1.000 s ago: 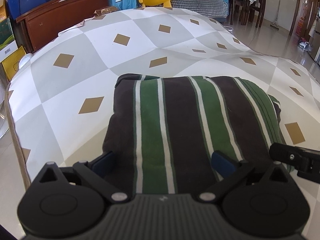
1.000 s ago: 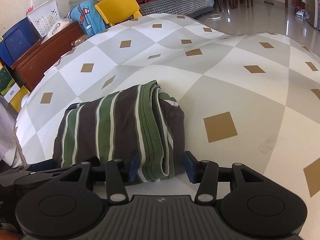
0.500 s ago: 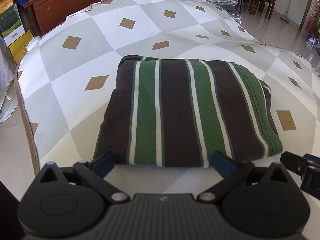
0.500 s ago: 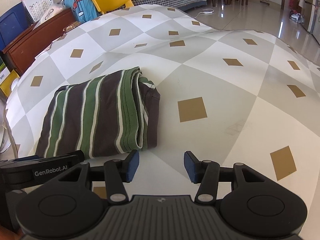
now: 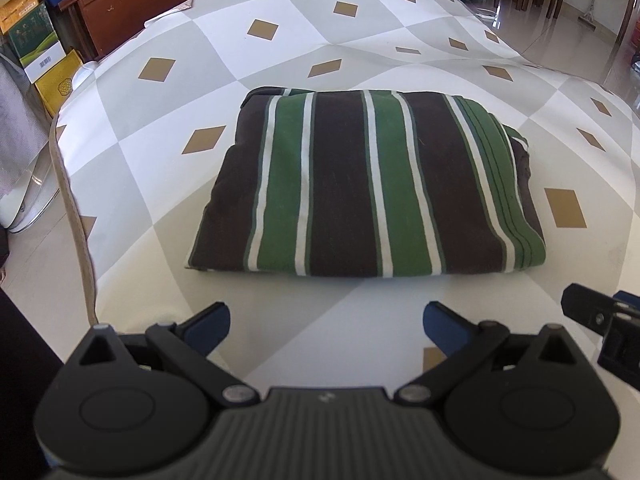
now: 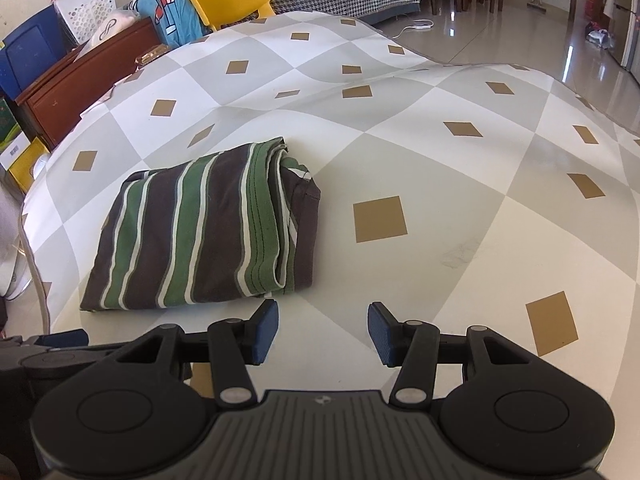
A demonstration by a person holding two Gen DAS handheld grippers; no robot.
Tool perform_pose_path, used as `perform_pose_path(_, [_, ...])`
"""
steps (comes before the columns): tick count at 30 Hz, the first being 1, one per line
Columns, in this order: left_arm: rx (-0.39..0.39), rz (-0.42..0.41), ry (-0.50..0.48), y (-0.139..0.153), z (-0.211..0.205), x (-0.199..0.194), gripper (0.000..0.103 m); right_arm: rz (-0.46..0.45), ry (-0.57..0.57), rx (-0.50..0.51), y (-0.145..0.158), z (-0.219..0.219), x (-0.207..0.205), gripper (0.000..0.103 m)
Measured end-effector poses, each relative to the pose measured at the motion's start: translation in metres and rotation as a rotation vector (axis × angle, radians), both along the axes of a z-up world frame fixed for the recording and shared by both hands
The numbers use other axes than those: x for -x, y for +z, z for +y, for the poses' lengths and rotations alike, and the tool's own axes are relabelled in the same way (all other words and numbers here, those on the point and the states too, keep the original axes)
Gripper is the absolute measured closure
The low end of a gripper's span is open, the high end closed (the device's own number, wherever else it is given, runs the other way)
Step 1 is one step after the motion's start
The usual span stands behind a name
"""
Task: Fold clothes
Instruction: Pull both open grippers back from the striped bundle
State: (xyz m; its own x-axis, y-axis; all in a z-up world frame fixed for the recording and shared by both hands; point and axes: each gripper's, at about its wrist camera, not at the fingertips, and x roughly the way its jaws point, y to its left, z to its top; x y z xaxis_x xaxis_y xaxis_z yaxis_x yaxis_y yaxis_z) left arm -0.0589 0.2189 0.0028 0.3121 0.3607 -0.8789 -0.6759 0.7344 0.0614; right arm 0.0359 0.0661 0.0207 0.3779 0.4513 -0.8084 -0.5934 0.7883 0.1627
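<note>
A folded garment (image 5: 368, 184) with brown, green and white stripes lies flat on the checked table cover (image 5: 280, 40). My left gripper (image 5: 326, 324) stands open just short of its near edge, with nothing between the blue pads. In the right wrist view the same garment (image 6: 208, 232) lies to the left, its layered folded edges facing right. My right gripper (image 6: 323, 330) is open and empty, near the garment's front right corner and apart from it. The right gripper's tip (image 5: 600, 312) shows at the right edge of the left wrist view.
The cover (image 6: 440, 160) has grey and white diamonds with gold patches and a ripple at the far side. A wooden cabinet (image 6: 80, 84), boxes (image 5: 36, 52) and a yellow chair (image 6: 228, 0) stand beyond the table's left and far edges. Shiny floor (image 6: 520, 40) lies to the right.
Both grippers have drawn back from the garment. The pads that stood around its near edge are now clear of it, and the garment lies still on the cover.
</note>
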Motion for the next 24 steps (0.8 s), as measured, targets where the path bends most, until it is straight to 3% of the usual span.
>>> perform_pose_path(13, [0.028, 0.028, -0.012, -0.002, -0.021, 0.003, 0.000, 0.008, 0.003, -0.045, 0.003, -0.003, -0.002, 0.054])
perform_pose_path(24, [0.043, -0.010, 0.013, 0.007, -0.019, 0.016, 0.000, 0.009, 0.034, -0.033, 0.000, 0.001, 0.007, 0.054])
